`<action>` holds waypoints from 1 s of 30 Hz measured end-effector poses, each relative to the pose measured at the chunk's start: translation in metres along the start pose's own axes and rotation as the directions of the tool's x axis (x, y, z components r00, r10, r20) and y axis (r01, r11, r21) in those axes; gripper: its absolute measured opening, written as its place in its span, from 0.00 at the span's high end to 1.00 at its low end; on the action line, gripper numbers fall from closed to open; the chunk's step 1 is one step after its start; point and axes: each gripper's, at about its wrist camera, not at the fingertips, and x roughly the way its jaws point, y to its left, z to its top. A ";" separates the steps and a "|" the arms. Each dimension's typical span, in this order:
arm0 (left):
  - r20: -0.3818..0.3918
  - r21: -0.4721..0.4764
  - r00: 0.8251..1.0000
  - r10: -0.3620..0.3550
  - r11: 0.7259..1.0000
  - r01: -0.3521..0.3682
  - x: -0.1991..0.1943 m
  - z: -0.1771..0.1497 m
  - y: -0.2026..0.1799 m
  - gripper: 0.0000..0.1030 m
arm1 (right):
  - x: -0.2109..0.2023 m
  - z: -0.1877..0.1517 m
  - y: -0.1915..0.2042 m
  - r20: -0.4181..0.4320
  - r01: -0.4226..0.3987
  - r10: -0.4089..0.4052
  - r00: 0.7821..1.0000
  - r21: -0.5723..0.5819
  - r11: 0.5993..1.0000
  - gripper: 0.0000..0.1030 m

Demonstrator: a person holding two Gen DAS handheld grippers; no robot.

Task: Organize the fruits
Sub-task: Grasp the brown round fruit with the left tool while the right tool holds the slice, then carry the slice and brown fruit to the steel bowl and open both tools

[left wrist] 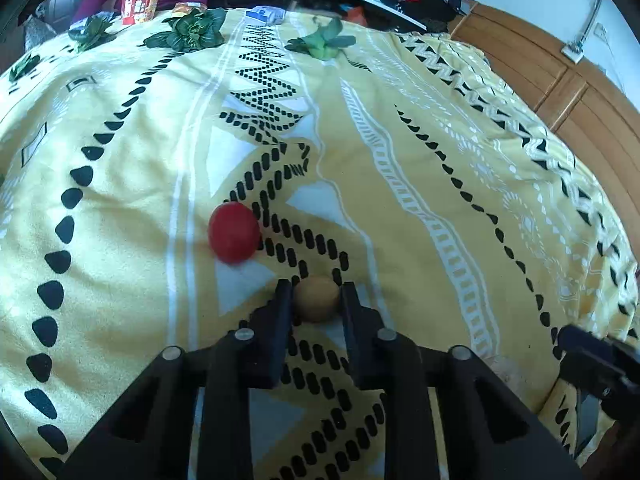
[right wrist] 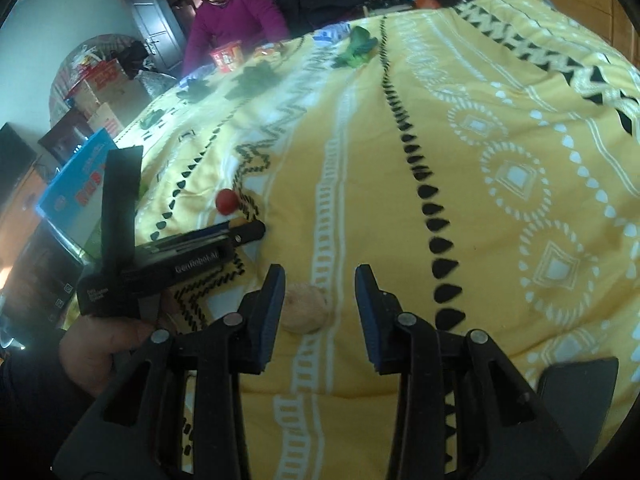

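Left gripper (left wrist: 316, 296) pinches tan fruit (left wrist: 317, 299) on yellow bedspread (left wrist: 400, 200); right gripper (right wrist: 320, 300) gapes wide, holding nothing; red fruit (left wrist: 235, 233) nearby.

You have three fruits on the yellow patterned bedspread (left wrist: 120, 168). The small round tan fruit (left wrist: 317, 298) sits between the fingers of your left gripper (left wrist: 314, 300), both pads against its sides, resting on the black chain stripe. The red round fruit (left wrist: 235, 233), smooth and larger-looking, lies on the cloth up and to the left of it, near but apart. In the right wrist view, a pale, flattish brown fruit (right wrist: 305, 308) lies on the cloth just beside the left finger of your right gripper (right wrist: 320, 292), outside the wide gap.
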 end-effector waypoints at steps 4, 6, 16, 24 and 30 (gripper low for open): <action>0.027 -0.012 1.000 -0.005 1.000 0.005 -0.011 -0.006 0.003 0.77 | 0.006 -0.014 0.001 -0.033 0.017 -0.018 0.999 -0.012 1.000 0.64; 0.050 -0.013 0.999 -0.005 1.000 0.005 -0.023 -0.009 0.002 0.77 | 0.013 -0.016 0.003 -0.051 0.010 -0.010 0.999 -0.012 1.000 0.64; 0.107 0.016 0.994 -0.002 1.000 0.000 -0.069 -0.018 -0.002 0.77 | 0.047 -0.018 0.022 -0.064 0.075 -0.084 0.994 -0.128 0.989 0.63; 0.210 0.015 0.977 0.029 0.999 -0.033 -0.153 -0.013 -0.004 0.77 | 0.000 -0.008 0.044 0.037 0.057 -0.053 0.998 -0.124 0.991 0.63; 0.347 -0.035 0.930 0.121 0.993 -0.116 -0.256 -0.009 0.021 0.77 | -0.044 0.016 0.100 0.116 0.001 0.022 0.993 -0.189 0.982 0.63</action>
